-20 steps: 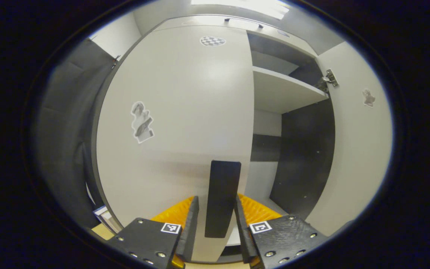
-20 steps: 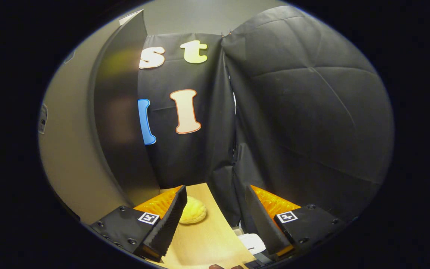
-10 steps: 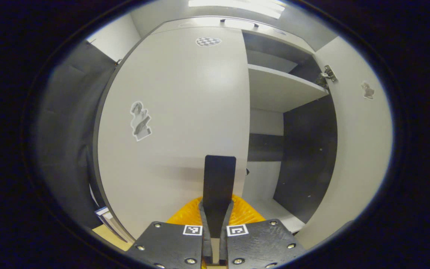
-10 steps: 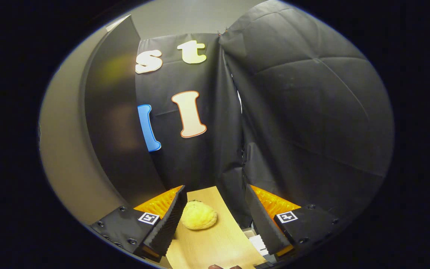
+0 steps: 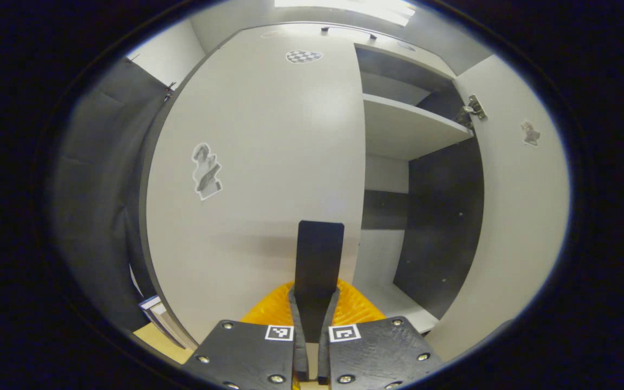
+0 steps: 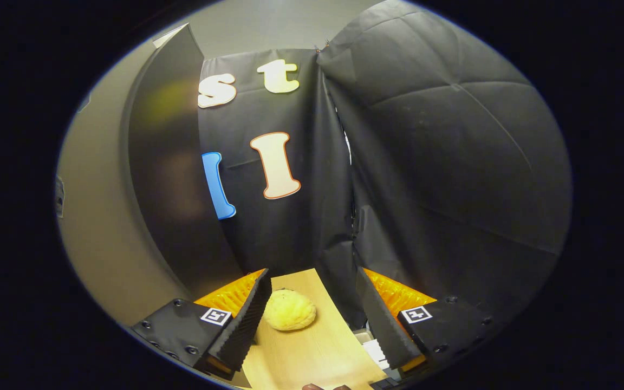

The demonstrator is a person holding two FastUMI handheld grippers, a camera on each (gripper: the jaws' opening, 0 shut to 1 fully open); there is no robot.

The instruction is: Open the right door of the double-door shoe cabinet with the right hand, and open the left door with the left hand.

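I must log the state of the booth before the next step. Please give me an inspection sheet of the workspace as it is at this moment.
Surface: wooden tabletop, bare where seen.
Job's things: left door closed, its black handle gripped; right door swung open, shelf bare.
Clutter: yellow bun on the tabletop; white item at its edge, unclear.
Grippers: left tool shut on the handle; right tool open, holding nothing.
Cables: nothing seen.
Surroundings: black cloth wall.

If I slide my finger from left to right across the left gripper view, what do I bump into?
Black cloth → picture sticker on the closed left door → black handle → shelf → hinge → open right door.
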